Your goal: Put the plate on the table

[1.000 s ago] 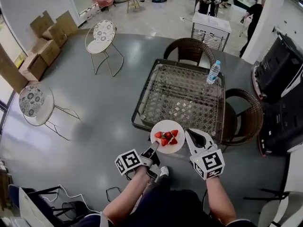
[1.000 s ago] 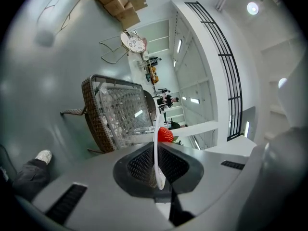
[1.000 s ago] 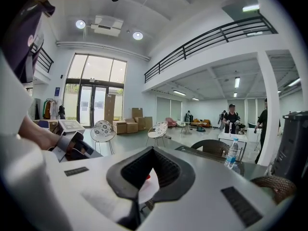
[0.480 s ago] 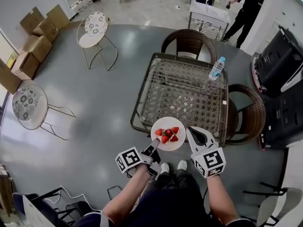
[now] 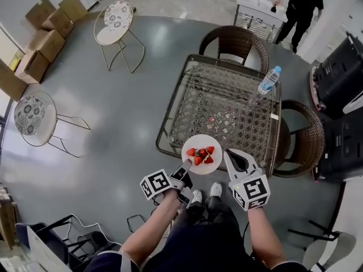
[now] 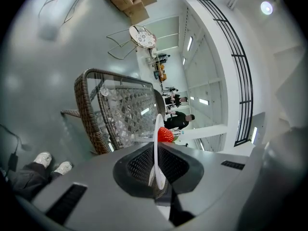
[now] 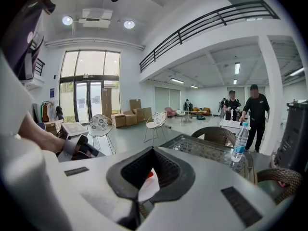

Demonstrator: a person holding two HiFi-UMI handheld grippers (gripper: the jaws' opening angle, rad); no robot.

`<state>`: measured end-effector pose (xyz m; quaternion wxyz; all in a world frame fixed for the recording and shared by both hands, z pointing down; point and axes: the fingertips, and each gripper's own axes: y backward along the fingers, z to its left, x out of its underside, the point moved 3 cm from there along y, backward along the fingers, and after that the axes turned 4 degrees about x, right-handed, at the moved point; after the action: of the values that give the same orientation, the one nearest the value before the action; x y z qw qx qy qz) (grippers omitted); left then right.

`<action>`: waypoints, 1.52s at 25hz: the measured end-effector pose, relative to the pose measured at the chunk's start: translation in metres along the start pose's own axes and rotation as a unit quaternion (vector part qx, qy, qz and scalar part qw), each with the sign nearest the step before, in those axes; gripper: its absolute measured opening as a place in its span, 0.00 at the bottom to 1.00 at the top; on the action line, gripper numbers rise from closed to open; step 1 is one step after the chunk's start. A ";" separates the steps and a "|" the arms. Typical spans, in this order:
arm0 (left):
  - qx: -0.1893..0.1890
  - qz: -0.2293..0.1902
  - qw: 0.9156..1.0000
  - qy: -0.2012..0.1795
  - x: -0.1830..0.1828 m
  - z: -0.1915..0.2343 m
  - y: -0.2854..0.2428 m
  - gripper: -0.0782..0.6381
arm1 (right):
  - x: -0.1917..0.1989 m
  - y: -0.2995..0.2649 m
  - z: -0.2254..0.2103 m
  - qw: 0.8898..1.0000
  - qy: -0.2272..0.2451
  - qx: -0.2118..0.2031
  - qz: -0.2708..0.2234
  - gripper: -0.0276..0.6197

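A white plate (image 5: 202, 142) with several strawberries (image 5: 201, 153) is held over the near edge of the glass-topped wicker table (image 5: 221, 109). My left gripper (image 5: 186, 166) is shut on the plate's near-left rim. In the left gripper view the plate (image 6: 157, 124) stands edge-on between the jaws of that gripper (image 6: 157, 146), with a strawberry (image 6: 165, 134) beyond. My right gripper (image 5: 227, 152) sits just right of the plate, its tips together on nothing. In the right gripper view the plate (image 7: 149, 189) shows low behind the gripper (image 7: 153, 149).
A water bottle (image 5: 269, 80) stands on the table's far right corner. Wicker chairs flank the table at the far side (image 5: 235, 43) and the right (image 5: 303, 143). Two metal chairs (image 5: 116, 24) and cardboard boxes (image 5: 42, 41) are at the left. A person in black (image 5: 298, 1) stands beyond.
The person has stepped closer to the table. The plate, still in the left gripper, has moved slightly forward over the table's near edge. The right gripper kept its place beside the plate.
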<state>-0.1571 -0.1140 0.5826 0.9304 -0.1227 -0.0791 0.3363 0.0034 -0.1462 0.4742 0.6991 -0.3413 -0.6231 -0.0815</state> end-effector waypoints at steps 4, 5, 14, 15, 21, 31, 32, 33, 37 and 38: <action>-0.021 0.007 1.000 0.000 -0.001 0.024 -0.020 0.13 | 0.012 -0.009 -0.012 1.000 -0.005 -0.004 0.013 0.05; -0.025 0.009 1.000 0.002 -0.001 0.030 -0.025 0.13 | 0.015 -0.012 -0.015 1.000 -0.006 -0.004 0.015 0.05; -0.034 0.020 0.999 0.017 0.001 0.065 -0.062 0.13 | 0.054 -0.026 -0.037 0.999 -0.025 0.005 0.038 0.05; -0.037 0.021 0.999 0.017 0.002 0.069 -0.064 0.13 | 0.057 -0.027 -0.039 0.999 -0.027 0.006 0.040 0.05; -0.054 0.016 0.998 0.024 0.007 0.093 -0.072 0.13 | 0.067 -0.034 -0.045 0.998 -0.034 0.004 0.048 0.05; -0.058 0.004 0.998 0.029 0.011 0.110 -0.075 0.13 | 0.079 -0.028 -0.045 0.997 -0.039 -0.003 0.063 0.05; -0.058 0.002 0.998 0.029 0.011 0.110 -0.075 0.13 | 0.079 -0.028 -0.045 0.997 -0.039 -0.003 0.063 0.05; -0.058 0.001 0.998 0.028 0.011 0.111 -0.076 0.13 | 0.081 -0.027 -0.046 0.997 -0.038 -0.004 0.064 0.05; -0.061 -0.001 0.998 0.026 0.011 0.114 -0.077 0.13 | 0.084 -0.026 -0.046 0.997 -0.037 -0.008 0.067 0.05; -0.061 -0.001 0.998 0.025 0.011 0.115 -0.078 0.13 | 0.084 -0.026 -0.045 0.997 -0.037 -0.009 0.068 0.05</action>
<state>-0.1279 -0.1450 0.7150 0.9231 -0.1879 -0.0761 0.3268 0.0445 -0.1655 0.5625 0.6762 -0.3919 -0.6233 -0.0267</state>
